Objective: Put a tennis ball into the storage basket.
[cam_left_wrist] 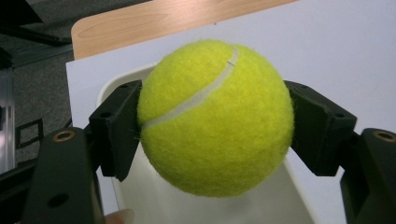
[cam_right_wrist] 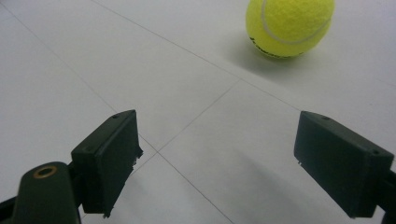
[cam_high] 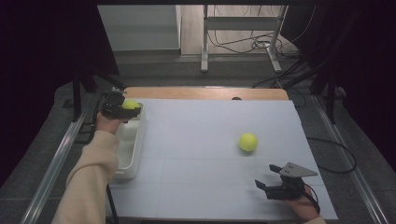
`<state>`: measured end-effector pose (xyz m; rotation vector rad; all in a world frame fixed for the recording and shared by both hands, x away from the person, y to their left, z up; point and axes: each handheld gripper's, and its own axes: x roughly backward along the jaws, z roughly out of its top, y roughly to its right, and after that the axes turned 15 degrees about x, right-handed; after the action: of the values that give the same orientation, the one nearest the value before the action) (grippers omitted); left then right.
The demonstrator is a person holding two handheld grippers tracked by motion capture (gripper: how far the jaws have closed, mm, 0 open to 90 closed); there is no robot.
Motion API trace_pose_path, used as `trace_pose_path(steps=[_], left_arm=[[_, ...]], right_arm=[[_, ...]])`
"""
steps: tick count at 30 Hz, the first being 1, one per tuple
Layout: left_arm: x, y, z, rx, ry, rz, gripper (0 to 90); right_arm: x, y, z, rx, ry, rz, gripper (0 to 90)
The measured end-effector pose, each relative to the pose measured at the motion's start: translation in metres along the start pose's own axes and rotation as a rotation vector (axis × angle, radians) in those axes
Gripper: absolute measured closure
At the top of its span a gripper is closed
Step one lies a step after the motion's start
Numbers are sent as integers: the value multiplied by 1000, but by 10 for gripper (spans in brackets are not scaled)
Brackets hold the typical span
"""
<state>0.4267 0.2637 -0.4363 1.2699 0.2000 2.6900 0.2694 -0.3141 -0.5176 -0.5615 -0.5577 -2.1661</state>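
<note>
My left gripper [cam_high: 125, 111] is shut on a yellow tennis ball [cam_high: 130, 105] and holds it over the far end of a white bin [cam_high: 133, 154] at the table's left edge. In the left gripper view the held tennis ball [cam_left_wrist: 215, 116] sits squeezed between both black pads, with the white bin [cam_left_wrist: 154, 200] below it. A second tennis ball [cam_high: 248, 142] lies on the white table sheet [cam_high: 196, 140], right of centre. My right gripper [cam_high: 267, 179] rests near the front right edge, open and empty. In the right gripper view that second ball [cam_right_wrist: 289, 25] lies ahead, beyond the right gripper [cam_right_wrist: 233, 154].
A bare wooden strip [cam_high: 205, 92] runs along the table's far edge. Metal rails [cam_high: 53, 158] flank the table on both sides. Table legs and cables [cam_high: 252, 44] stand on the floor beyond. The person's sleeve [cam_high: 91, 182] covers the near left corner.
</note>
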Motion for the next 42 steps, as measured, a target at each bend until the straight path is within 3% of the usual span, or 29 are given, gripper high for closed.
trace_pose_path(steps=[13,32,36,42], left_arm=[[-5,-1,-2,-4,-31,15,260],[-6,0,-1,-2,-28,14,251],[0,2,0,17,13,24,147],[8,5,0,6,48,-5,117]], right_arm=[[0,0,0,2,-1,0,148],[0,0,0,5,-5,-1,147],[0,0,0,4,-3,-1,147],[0,0,0,4,-3,-2,147]])
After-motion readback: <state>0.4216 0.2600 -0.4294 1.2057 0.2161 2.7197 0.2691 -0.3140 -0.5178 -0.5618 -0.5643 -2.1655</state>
